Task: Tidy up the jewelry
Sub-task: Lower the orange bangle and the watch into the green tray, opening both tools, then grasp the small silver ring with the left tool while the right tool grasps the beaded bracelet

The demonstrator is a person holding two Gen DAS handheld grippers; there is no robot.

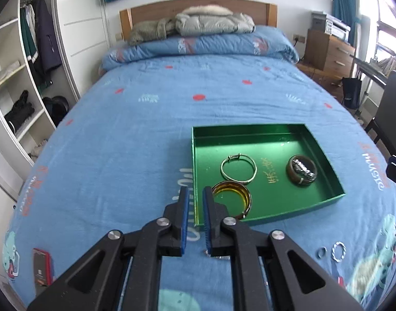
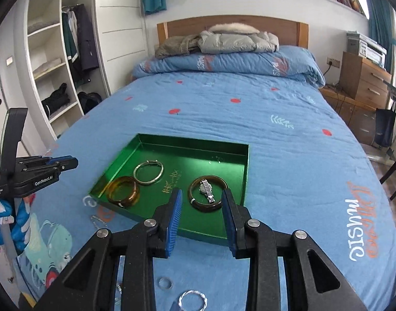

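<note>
A green tray [image 1: 270, 134] lies on the blue bedspread. In it are a thin silver bangle [image 1: 238, 155], an amber bangle [image 1: 248, 199] and a dark bangle [image 1: 291, 175] with a small watch [image 1: 302, 168] inside its ring. My left gripper [image 1: 196, 190] hovers over the tray's near left corner, its jaws a narrow gap apart and empty. My right gripper [image 2: 201, 193] is open above the tray's near edge, in line with the dark bangle [image 2: 205, 208], and holds nothing. A small ring [image 2: 159, 283] and a twisted silver ring [image 2: 192, 291] lie loose on the bed below it.
A thin chain [image 2: 96, 220] lies on the bedspread by the tray's near left corner. A red phone [image 1: 42, 267] rests at the bed's near left edge. A folded duvet [image 1: 198, 46] with jackets is at the headboard, a wardrobe [image 1: 21, 77] on the left, and drawers [image 1: 330, 51] on the right.
</note>
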